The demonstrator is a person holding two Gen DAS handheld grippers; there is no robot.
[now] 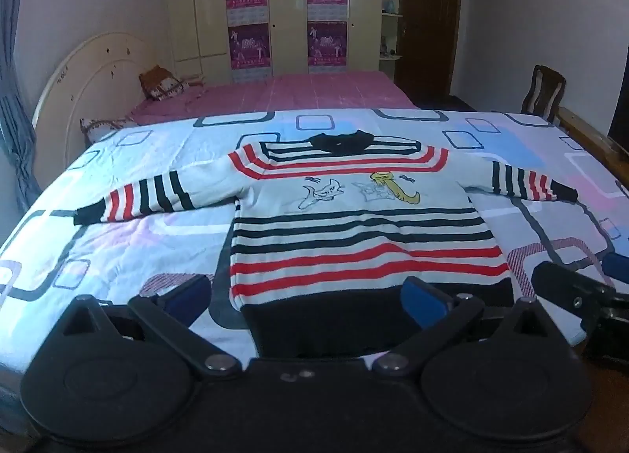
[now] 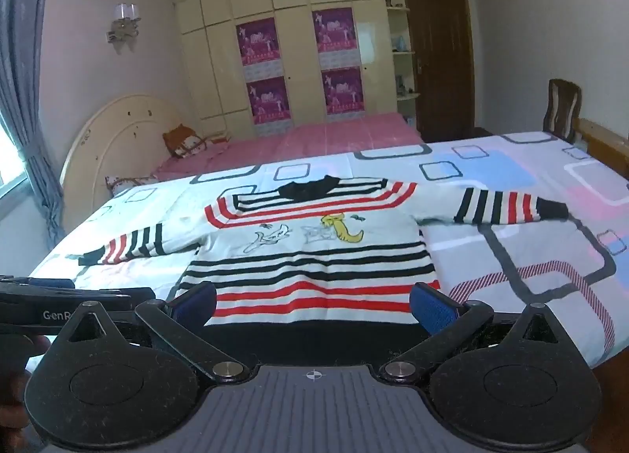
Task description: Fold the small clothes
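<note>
A small white sweater [image 1: 354, 225] with black and red stripes, a black collar and a black hem lies flat on the bed, sleeves spread out to both sides. It also shows in the right wrist view [image 2: 314, 256]. My left gripper [image 1: 306, 299] is open, its blue pads either side of the hem, just in front of it. My right gripper [image 2: 312, 305] is open too, straddling the hem from the near edge. Neither holds cloth. The right gripper [image 1: 582, 291] shows at the right edge of the left wrist view; the left gripper [image 2: 59, 303] shows at the left of the right wrist view.
The sweater rests on a white bedsheet [image 1: 129, 240] with grey, blue and pink squares. Behind is a pink bed [image 1: 306, 95] with a cream headboard [image 1: 90, 87] and pillows. Wardrobes [image 1: 275, 8], a dark door and a wooden chair [image 1: 544, 95] stand at the back.
</note>
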